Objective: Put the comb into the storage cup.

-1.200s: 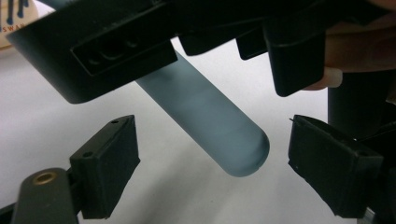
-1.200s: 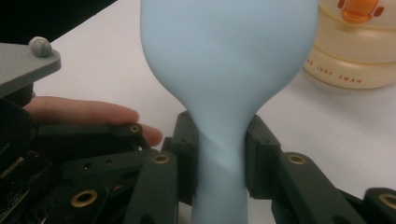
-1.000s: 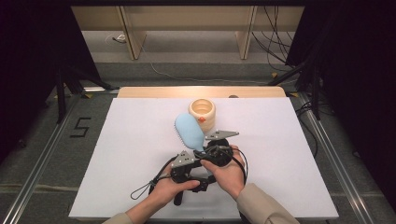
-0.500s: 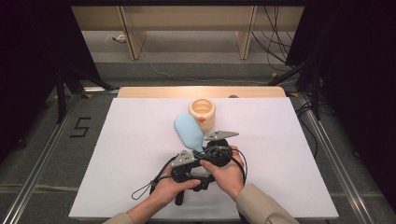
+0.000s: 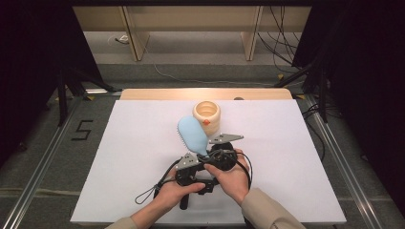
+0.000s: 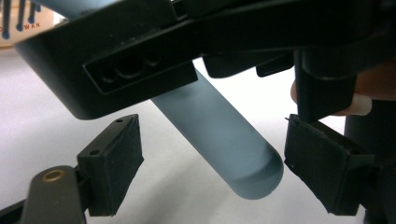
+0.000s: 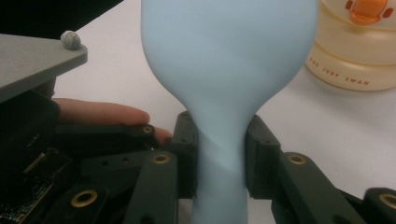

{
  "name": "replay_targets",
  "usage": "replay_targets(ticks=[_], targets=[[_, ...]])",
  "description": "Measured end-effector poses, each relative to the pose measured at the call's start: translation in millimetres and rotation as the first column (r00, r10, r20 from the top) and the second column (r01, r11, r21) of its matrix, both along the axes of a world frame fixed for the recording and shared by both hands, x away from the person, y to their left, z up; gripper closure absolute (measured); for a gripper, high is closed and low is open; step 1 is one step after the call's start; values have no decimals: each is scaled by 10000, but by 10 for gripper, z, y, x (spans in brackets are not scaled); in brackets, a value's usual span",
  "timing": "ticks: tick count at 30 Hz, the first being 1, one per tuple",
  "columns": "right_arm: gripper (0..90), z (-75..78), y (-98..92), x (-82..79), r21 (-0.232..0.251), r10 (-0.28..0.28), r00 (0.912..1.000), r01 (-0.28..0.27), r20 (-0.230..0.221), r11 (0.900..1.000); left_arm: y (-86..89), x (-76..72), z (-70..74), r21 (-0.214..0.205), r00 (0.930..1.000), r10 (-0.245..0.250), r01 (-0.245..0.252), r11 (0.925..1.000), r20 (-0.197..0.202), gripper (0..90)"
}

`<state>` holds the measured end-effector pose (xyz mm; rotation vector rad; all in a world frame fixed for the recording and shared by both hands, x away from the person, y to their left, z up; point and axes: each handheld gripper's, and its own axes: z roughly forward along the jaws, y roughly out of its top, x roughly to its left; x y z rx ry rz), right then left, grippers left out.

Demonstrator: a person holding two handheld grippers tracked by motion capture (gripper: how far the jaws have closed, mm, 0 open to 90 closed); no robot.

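So your right gripper has the blue hairbrush pinched by the neck, pads pressed on either side just below where the head widens. The brush is up off the white table, head pointing away from you toward the cream-colored cup with the little orange duck on it, and from above the two look like they're right beside each other.

What's changed in the last second: not much in position. Hands, brush and cup sit where they were. The only thing moving is your left gripper, whose jaws have just been closing a bit. They're spread apart with the rounded end of the brush handle hanging between them, and neither pad is touching it yet.

To me that reads like you're setting up a hand-off or a two-handed grip on the handle. If so, the left is lined up okay but still has a fair gap to close. I'd keep the right pinch firm until the left actually bites, since the handle is smooth, round and sitting slanted across the jaws.
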<state>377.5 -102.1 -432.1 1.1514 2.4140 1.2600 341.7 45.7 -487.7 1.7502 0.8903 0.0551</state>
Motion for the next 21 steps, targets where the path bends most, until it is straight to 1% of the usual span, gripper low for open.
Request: replay_targets(ticks=[14, 21], targets=[[702, -2, 1, -2, 12, -15, 10000, 15, 27, 10000, 1, 3, -17, -78, 9999, 25, -26, 10000, -111, 226], [703, -3, 1, -2, 16, -14, 10000, 14, 22, 10000, 0, 0, -17, -189, 9999, 23, -26, 9998, -160, 266]])
